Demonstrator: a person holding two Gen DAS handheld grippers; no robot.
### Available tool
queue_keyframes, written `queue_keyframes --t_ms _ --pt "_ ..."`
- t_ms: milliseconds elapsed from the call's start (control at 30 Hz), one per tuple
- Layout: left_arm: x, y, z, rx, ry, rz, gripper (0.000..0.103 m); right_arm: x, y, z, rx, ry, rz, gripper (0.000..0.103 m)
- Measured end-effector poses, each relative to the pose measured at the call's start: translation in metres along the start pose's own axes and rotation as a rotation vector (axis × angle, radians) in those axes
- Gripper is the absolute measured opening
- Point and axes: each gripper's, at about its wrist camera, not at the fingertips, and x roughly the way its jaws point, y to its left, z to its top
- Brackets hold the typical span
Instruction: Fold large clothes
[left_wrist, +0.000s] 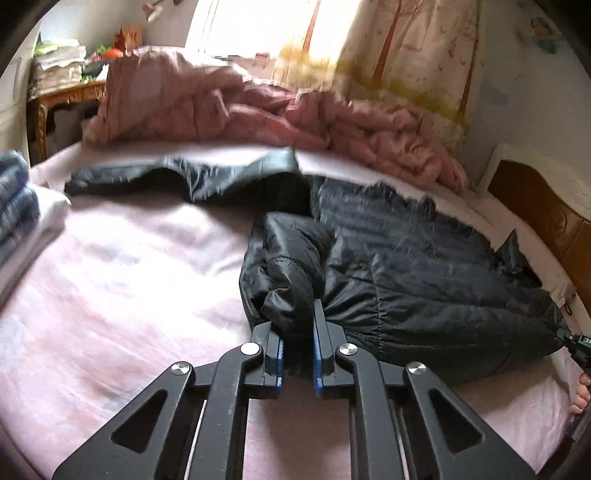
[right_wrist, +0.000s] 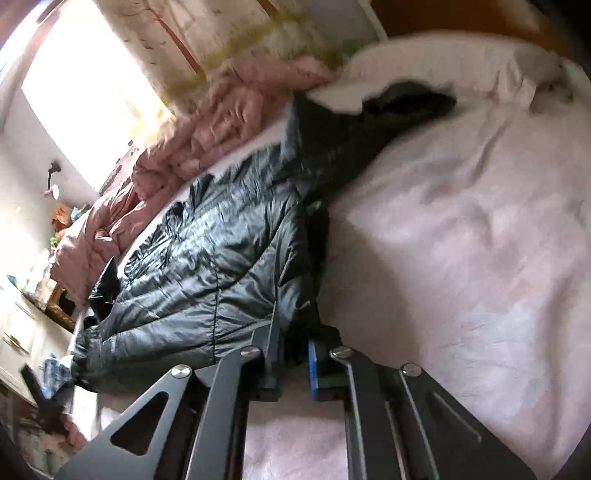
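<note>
Left wrist view: left gripper (left_wrist: 298, 332) is clamped on a bunched fold of the black puffer jacket (left_wrist: 406, 266), looks like a sleeve or cuff end; fabric fills the gap between the blue pads. Right wrist view: right gripper (right_wrist: 293, 345) is pinched on the jacket's near edge (right_wrist: 207, 266), dark fabric between its pads too. The jacket lies across the pink bed sheet (left_wrist: 129, 258), body to the right in the left view, one sleeve (left_wrist: 177, 173) spread out flat further back. Risks, as I judge them: the shell is slick and puffy, so a shallow pinch could slip out once the cloth is lifted or pulled taut. The left grip holds a wad, not a clean edge, so the fold may come out lumpy or drag extra layers. If the two hands pull unevenly, the body skews on the sheet. Further back, the heaped pink duvet (left_wrist: 266, 110) sits just beyond the jacket; a wide sweep could snag it. The folded stack (left_wrist: 22, 206) at far left is well apart, low risk.
</note>
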Motion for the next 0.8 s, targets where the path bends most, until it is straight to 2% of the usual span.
queue_keyframes --t_ms 100,267,300,333,367,400,433,467,533,567,633,667,700,733,767,800 --pt "-0.013 -0.002 0.005 0.01 -0.033 -0.018 0.011 -0.029 0.011 0.0 -0.064 -0.078 -0.033 0.008" --pt "-0.017 -0.008 0.005 0.054 -0.042 0.001 0.011 -0.053 0.02 -0.002 -0.148 -0.116 -0.079 0.008" --pt "-0.017 -0.009 0.005 0.066 -0.045 0.016 0.016 -0.055 0.02 -0.004 -0.148 -0.116 -0.078 0.008" --pt "-0.018 -0.011 0.004 0.076 -0.056 0.064 0.019 -0.058 0.02 -0.006 -0.149 -0.114 -0.083 0.008" --pt "-0.02 -0.012 0.003 0.083 -0.081 0.13 0.028 -0.06 0.022 -0.009 -0.152 -0.111 -0.089 0.008" --pt "-0.023 -0.014 0.002 0.092 -0.124 0.191 0.033 -0.061 0.024 -0.013 -0.161 -0.108 -0.097 0.008" --pt "-0.026 -0.016 0.002 0.103 -0.16 0.22 0.034 -0.062 0.025 -0.016 -0.171 -0.108 -0.111 0.008" --pt "-0.031 -0.019 0.003 0.124 -0.192 0.223 0.035 -0.063 0.028 -0.02 -0.187 -0.12 -0.145 0.009" --pt "-0.039 -0.025 0.001 0.154 -0.233 0.197 0.043 -0.063 0.036 -0.026 -0.238 -0.161 -0.225 0.012" --pt "-0.043 -0.03 -0.001 0.172 -0.255 0.177 0.051 -0.062 0.043 -0.027 -0.27 -0.18 -0.258 0.015" --pt "-0.05 -0.046 -0.005 0.212 -0.276 0.131 0.058 -0.065 0.055 -0.031 -0.326 -0.238 -0.324 0.025" --pt "-0.052 -0.054 -0.007 0.236 -0.276 0.107 0.063 -0.068 0.062 -0.034 -0.351 -0.273 -0.34 0.036" --pt "-0.052 -0.063 -0.01 0.258 -0.267 0.086 0.069 -0.071 0.069 -0.036 -0.372 -0.302 -0.332 0.058" --pt "-0.051 -0.071 -0.012 0.272 -0.258 0.07 0.072 -0.075 0.074 -0.039 -0.389 -0.328 -0.312 0.069" --pt "-0.05 -0.08 -0.015 0.288 -0.252 0.062 0.076 -0.078 0.079 -0.041 -0.402 -0.35 -0.295 0.078" --pt "-0.049 -0.088 -0.018 0.304 -0.251 0.064 0.082 -0.081 0.084 -0.043 -0.417 -0.368 -0.283 0.078"
